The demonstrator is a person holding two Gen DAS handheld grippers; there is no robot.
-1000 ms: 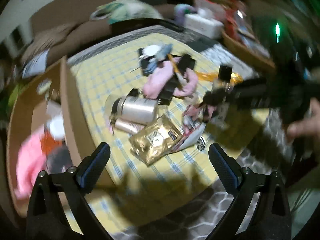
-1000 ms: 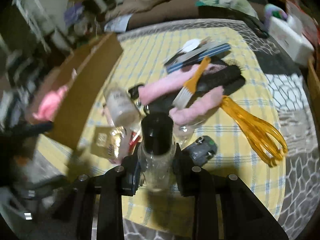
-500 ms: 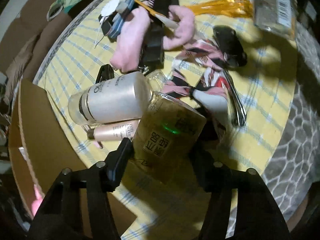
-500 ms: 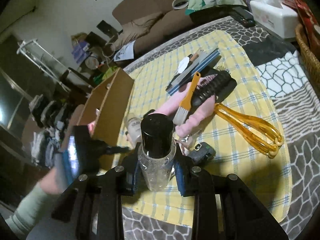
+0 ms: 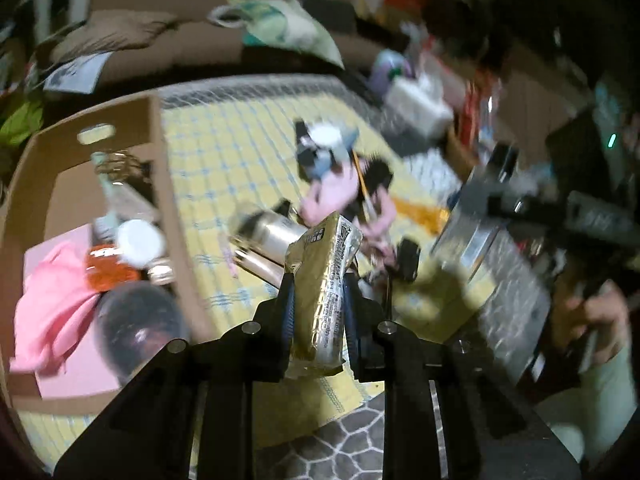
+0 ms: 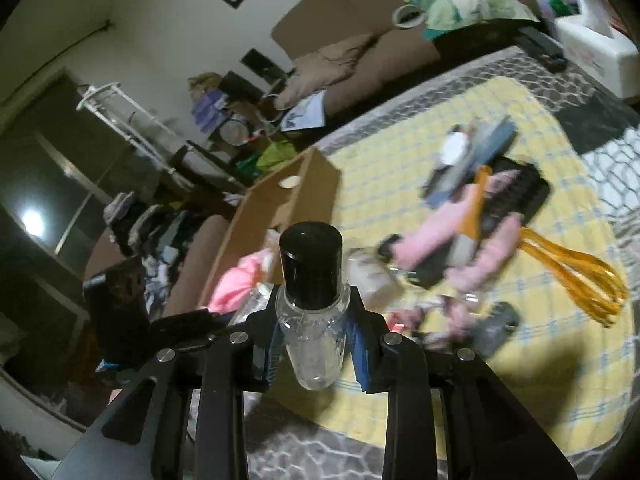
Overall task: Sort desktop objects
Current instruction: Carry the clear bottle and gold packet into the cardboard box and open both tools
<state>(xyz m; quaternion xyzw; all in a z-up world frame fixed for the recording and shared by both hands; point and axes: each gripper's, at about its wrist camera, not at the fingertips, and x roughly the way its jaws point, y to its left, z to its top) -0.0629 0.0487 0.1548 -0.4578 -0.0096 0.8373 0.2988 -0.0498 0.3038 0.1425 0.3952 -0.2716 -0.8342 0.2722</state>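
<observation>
The left tongs (image 5: pixel 318 312) are clamped on a gold packet (image 5: pixel 322 292), held just right of the cardboard box (image 5: pixel 168 184); the right tongs (image 6: pixel 314 344) are clamped on a clear bottle (image 6: pixel 312 320) with a black cap, near the box's right side; both items look mid-carry; the next move, I judge, is swinging each over the box, then parting the tongs.

The room was dim and warm-toned, and both fisheye views bent and darkened toward their round edges. Motion blur smeared everything around the cardboard box (image 5: pixel 168 216), worst to its right. A dark shadow lay on the yellow cloth (image 6: pixel 560 380).
</observation>
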